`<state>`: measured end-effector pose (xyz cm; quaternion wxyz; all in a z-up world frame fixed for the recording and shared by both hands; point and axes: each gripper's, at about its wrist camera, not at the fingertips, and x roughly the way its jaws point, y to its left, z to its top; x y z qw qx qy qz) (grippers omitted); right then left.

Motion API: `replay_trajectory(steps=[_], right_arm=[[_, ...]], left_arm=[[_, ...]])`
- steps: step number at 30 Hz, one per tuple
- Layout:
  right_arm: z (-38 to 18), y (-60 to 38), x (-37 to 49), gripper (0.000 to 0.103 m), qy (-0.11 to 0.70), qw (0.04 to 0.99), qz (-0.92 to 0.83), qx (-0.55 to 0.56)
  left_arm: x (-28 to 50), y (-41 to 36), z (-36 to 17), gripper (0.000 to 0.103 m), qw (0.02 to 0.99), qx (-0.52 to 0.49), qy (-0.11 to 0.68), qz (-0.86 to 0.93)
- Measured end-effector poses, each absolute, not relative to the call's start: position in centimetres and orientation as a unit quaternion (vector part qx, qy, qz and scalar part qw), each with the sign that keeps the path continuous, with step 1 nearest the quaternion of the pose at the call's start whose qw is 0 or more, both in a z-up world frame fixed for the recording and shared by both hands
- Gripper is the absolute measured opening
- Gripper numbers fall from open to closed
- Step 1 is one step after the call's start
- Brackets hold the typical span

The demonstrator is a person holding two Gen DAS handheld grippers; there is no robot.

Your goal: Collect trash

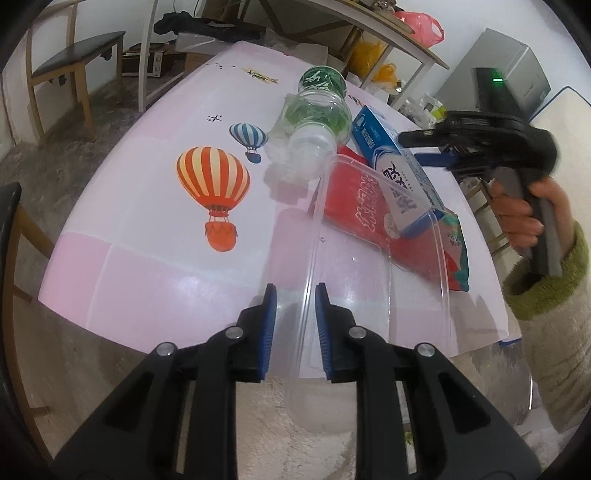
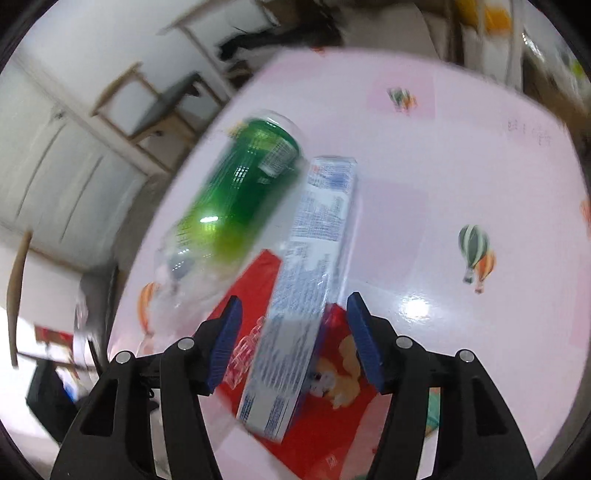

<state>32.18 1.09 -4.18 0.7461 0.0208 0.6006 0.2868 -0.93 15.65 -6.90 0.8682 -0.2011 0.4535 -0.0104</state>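
Observation:
A clear plastic tray lies on the pink table. In it rest a red snack bag and a blue-white toothpaste box. A clear bottle with a green label lies beside the tray's far end. My left gripper straddles the tray's near-left rim; its jaws stand slightly apart. My right gripper is open above the toothpaste box, with the red bag under it and the bottle to the left. The right gripper also shows in the left wrist view.
Hot-air balloon stickers mark the tabletop. A wooden bench stands at the far left on the floor. A desk with bags and a grey appliance stand behind the table. White rug lies below the table edge.

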Motion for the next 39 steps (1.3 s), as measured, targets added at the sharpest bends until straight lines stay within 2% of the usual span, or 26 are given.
replay_trajectory(steps=[1, 2, 3, 8, 16, 22, 25, 26, 36, 39], right_arm=[[-4.6, 1.3, 32.5, 0.057, 0.605, 0.746, 0.279, 0.019], [-5.1, 1.5, 32.8, 0.053, 0.607, 0.747, 0.270, 0.018], [-5.5, 1.5, 33.0, 0.042, 0.608, 0.746, 0.270, 0.026], [-5.2, 0.1, 33.0, 0.035, 0.600, 0.753, 0.262, 0.071], [-0.4, -4.3, 29.0, 0.034, 0.556, 0.778, 0.278, 0.091], [-1.0, -5.7, 25.4, 0.034, 0.577, 0.759, 0.292, 0.083], [-2.4, -6.0, 24.1, 0.034, 0.588, 0.754, 0.283, 0.076], [-2.8, -5.9, 23.7, 0.034, 0.590, 0.755, 0.278, 0.069], [-4.3, -4.2, 22.0, 0.036, 0.602, 0.752, 0.268, 0.014], [-4.4, -3.7, 21.8, 0.036, 0.602, 0.751, 0.271, 0.000]], left_arm=[[-0.9, 15.6, -6.9, 0.019, 0.868, -0.202, 0.454, -0.008], [-1.0, 15.6, -7.1, 0.019, 0.866, -0.203, 0.456, -0.004], [-1.1, 15.7, -7.2, 0.019, 0.865, -0.205, 0.457, -0.001], [-1.3, 15.7, -7.2, 0.019, 0.865, -0.207, 0.457, 0.009], [-1.4, 15.1, -7.1, 0.019, 0.854, -0.224, 0.470, 0.003], [-2.2, 13.3, -7.3, 0.020, 0.828, -0.259, 0.492, -0.072], [-2.3, 13.2, -7.3, 0.031, 0.826, -0.260, 0.495, -0.070], [-2.2, 13.2, -7.1, 0.031, 0.830, -0.255, 0.492, -0.065], [0.5, 13.0, -7.4, 0.029, 0.834, -0.237, 0.497, -0.043], [0.6, 12.9, -7.5, 0.023, 0.834, -0.235, 0.498, -0.038]])
